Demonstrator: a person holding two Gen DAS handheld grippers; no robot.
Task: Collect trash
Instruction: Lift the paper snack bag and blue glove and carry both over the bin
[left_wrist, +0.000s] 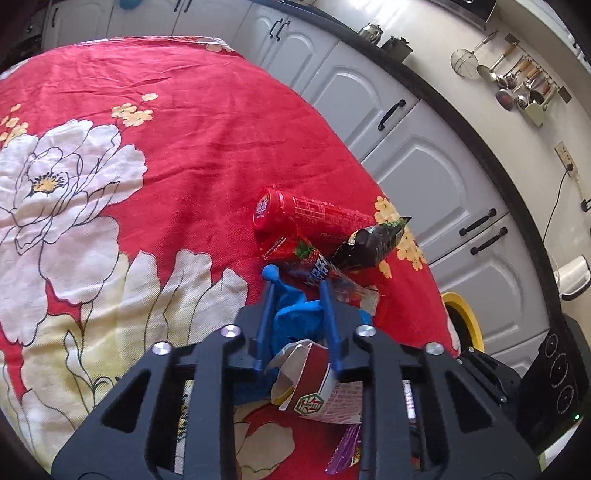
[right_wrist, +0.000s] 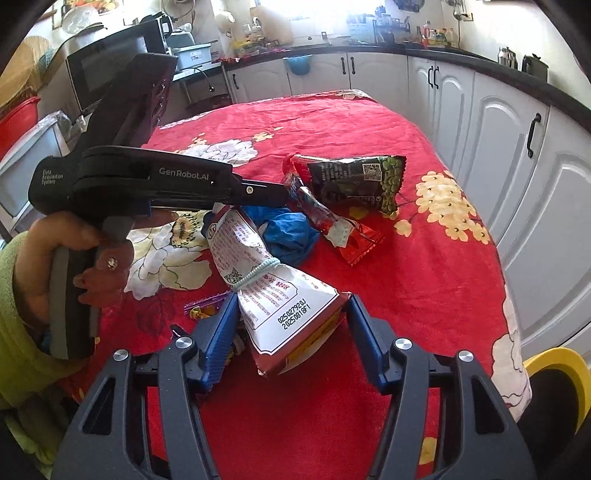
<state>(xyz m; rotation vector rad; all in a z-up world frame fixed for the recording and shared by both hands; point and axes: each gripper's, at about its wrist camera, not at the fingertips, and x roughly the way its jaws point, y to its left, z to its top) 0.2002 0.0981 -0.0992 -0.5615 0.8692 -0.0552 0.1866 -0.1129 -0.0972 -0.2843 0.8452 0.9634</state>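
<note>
Trash lies heaped on the red floral tablecloth (left_wrist: 184, 129). My left gripper (left_wrist: 298, 280) has its blue fingers narrowed around a crumpled blue plastic wad (left_wrist: 295, 317), which touches both. Just ahead lie a red strawberry wrapper (left_wrist: 295, 253), a red bottle (left_wrist: 314, 214) on its side and a dark pea snack bag (left_wrist: 373, 240). My right gripper (right_wrist: 291, 296) is open, its jaws straddling the near end of a white-and-red bag (right_wrist: 258, 266) tied with a rubber band. The blue wad (right_wrist: 288, 232) and the pea bag (right_wrist: 358, 181) lie beyond it.
A yellow-rimmed bin (right_wrist: 554, 362) stands on the floor off the table's right edge. White cabinets (left_wrist: 424, 177) run close along that side. A purple wrapper (right_wrist: 207, 302) lies left of my right gripper. A hand (right_wrist: 59, 251) holds the left gripper's handle.
</note>
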